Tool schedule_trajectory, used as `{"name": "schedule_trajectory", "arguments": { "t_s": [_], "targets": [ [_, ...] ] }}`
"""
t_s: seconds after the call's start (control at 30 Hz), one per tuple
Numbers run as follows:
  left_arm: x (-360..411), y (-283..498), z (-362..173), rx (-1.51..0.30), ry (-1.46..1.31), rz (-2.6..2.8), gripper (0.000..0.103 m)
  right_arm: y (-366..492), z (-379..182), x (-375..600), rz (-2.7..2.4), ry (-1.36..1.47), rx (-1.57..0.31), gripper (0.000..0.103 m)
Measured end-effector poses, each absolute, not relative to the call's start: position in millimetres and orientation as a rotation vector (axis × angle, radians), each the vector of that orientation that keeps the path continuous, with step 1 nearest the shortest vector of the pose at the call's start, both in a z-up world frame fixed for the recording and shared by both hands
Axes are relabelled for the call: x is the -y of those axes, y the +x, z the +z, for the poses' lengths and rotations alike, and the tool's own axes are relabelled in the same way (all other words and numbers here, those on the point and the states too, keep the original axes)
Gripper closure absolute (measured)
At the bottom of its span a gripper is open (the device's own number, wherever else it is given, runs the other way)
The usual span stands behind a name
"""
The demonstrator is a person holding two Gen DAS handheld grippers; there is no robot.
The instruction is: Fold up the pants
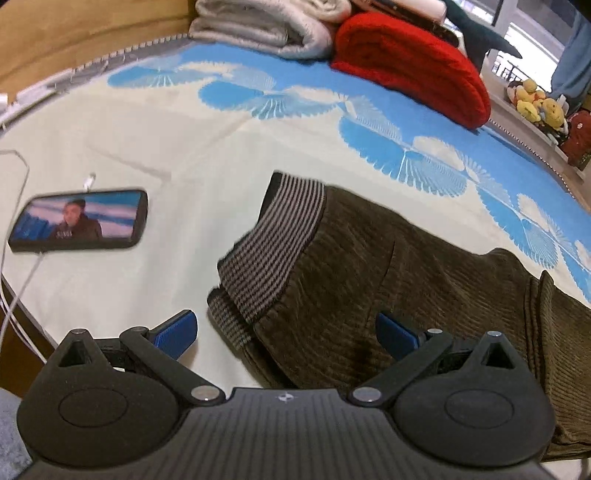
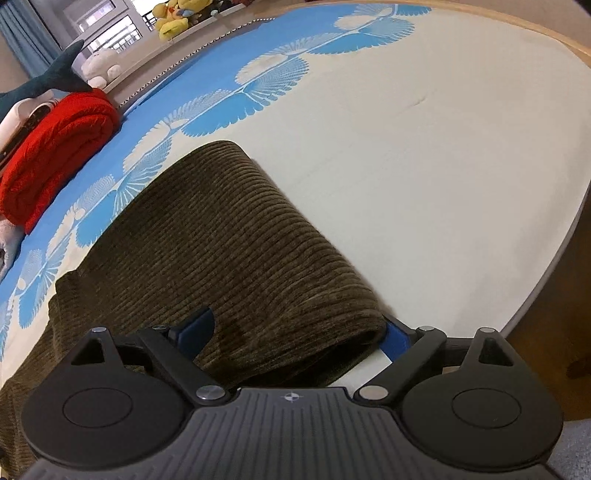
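Note:
Dark olive corduroy pants (image 1: 369, 266) lie on the bed, their striped grey waistband (image 1: 280, 240) turned toward the left. My left gripper (image 1: 288, 332) hovers open over the waistband's near corner: one blue pad is above the sheet, the other above the fabric. In the right wrist view the pants (image 2: 229, 229) are folded over, with a rounded fold at the near right end. My right gripper (image 2: 297, 334) stands wide, straddling that folded end; its pads sit beside the cloth without squeezing it.
A phone (image 1: 79, 221) with a lit screen and a white cable (image 1: 18, 291) lie left of the pants. A red blanket (image 1: 413, 66) and a grey blanket (image 1: 266, 29) sit at the far side. Plush toys (image 2: 173, 18) line the ledge. The bed's edge (image 2: 546, 280) curves at right.

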State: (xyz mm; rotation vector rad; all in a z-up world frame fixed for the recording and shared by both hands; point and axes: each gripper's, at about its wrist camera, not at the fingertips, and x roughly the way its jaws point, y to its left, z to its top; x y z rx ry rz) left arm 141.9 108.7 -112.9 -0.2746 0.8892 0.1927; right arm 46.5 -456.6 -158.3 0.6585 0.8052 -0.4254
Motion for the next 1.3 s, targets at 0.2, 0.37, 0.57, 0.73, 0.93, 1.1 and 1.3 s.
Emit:
{"name": "schedule_trajectory", "arguments": {
  "t_s": [0.2,0.37,0.57,0.73,0.93,1.1,1.3],
  "targets": [
    [-109.4,148.7,-121.0,-0.941,-0.291,0.199,0.0,51.8,-158.7,451.0,-0.42,0.613,-0.826,0.004],
    [-105.1,153.6,-123.8,-0.954,-0.281,0.197,0.0,58.7,-160.4,448.1,-0.413,0.573,-0.844,0.0],
    [-99.4,156.2,-125.7,-0.963,-0.265,0.188,0.0,62.6,-161.3,444.0,-0.423,0.539,-0.854,0.0],
    [-99.3,155.4,-126.4,-0.962,-0.265,0.188,0.0,63.1,-161.6,443.2,-0.419,0.528,-0.854,0.0],
    [-100.7,156.3,-126.2,-0.958,-0.265,0.194,0.0,63.2,-162.0,439.6,-0.428,0.524,-0.849,0.0],
    [-99.0,162.0,-128.0,-0.973,-0.269,0.186,0.0,65.3,-163.4,438.0,-0.436,0.514,-0.847,0.0],
    [-96.9,168.5,-131.7,-0.985,-0.268,0.207,0.0,74.9,-166.5,433.0,-0.442,0.437,-0.838,0.0]
  ]
}}
